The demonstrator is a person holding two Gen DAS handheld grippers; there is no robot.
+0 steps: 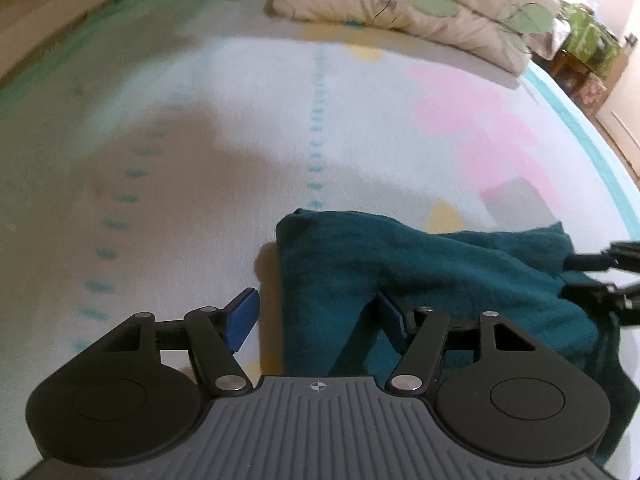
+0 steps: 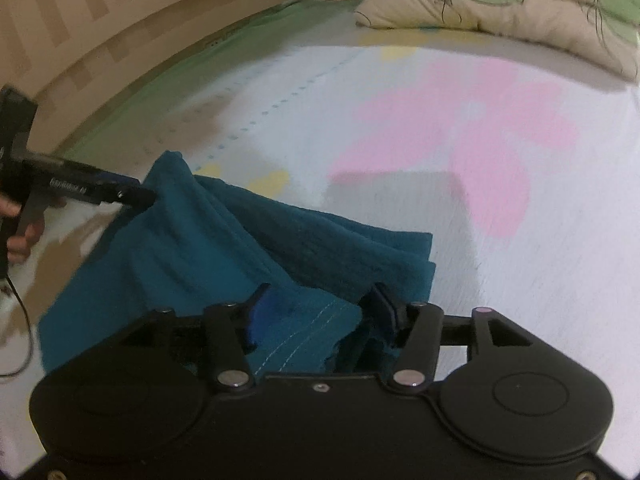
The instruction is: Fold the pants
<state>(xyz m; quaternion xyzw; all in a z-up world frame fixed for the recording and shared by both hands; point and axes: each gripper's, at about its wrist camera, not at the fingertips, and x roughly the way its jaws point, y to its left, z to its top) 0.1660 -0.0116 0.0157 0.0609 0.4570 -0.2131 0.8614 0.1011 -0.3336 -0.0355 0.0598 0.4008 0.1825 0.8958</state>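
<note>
Teal pants point(image 1: 432, 276) lie bunched in folds on a bed, also seen in the right wrist view point(image 2: 224, 248). My left gripper point(image 1: 320, 316) is open, its blue pads point(image 1: 242, 320) wide apart, with the pants' left edge between them. In the right wrist view it point(image 2: 136, 196) reaches the pants' far left corner. My right gripper point(image 2: 316, 312) is open with a stitched hem of the pants between its fingers. It also shows at the right edge of the left wrist view point(image 1: 600, 276), at the pants' right end.
The bed sheet point(image 1: 240, 120) is white with pink and yellow patches and a teal border. A leaf-print pillow point(image 1: 420, 4) lies at the far end, also in the right wrist view point(image 2: 520, 8). A wooden bed frame point(image 2: 100, 40) runs along the left side.
</note>
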